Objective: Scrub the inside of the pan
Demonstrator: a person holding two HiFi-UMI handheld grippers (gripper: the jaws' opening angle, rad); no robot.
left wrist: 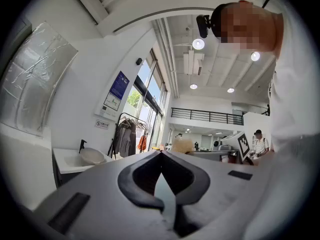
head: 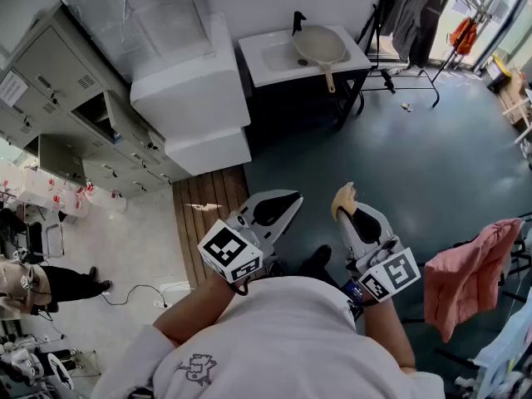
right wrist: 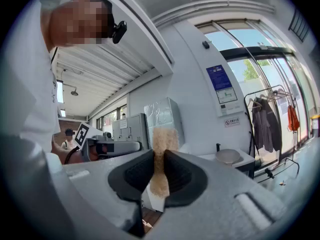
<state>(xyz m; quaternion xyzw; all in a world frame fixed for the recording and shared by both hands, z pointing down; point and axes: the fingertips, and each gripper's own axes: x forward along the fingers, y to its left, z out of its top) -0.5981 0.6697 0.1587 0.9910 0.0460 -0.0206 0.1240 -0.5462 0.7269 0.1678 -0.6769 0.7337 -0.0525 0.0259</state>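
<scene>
- white sink counter (head: 262, 69) stands at the upper centre of the head view, well apart from the person, with open blue-grey floor (head: 399, 156) between them.
- beige pan (head: 318, 44) rests on that counter over the basin, open side up. its long axis runs from the round bowl down along the handle (head: 329, 80), which points toward the lower edge of the frame and slightly right, roughly at the person.
- left gripper (head: 287, 199), lower centre of the frame, is held level with its jaws clenched together on nothing.
- right gripper (head: 345, 206), just beside it to the right, has its jaws clamped on a tan sponge (right wrist: 162, 139), which stands up above the tips.
- step in hand, as i judge it: the approach, with the scrubbing tool ready and no contact with the pan yet.
- next move likely calls for crossing to the sink, parting the left jaws to steady the handle, and lowering the sponge into the bowl.
</scene>
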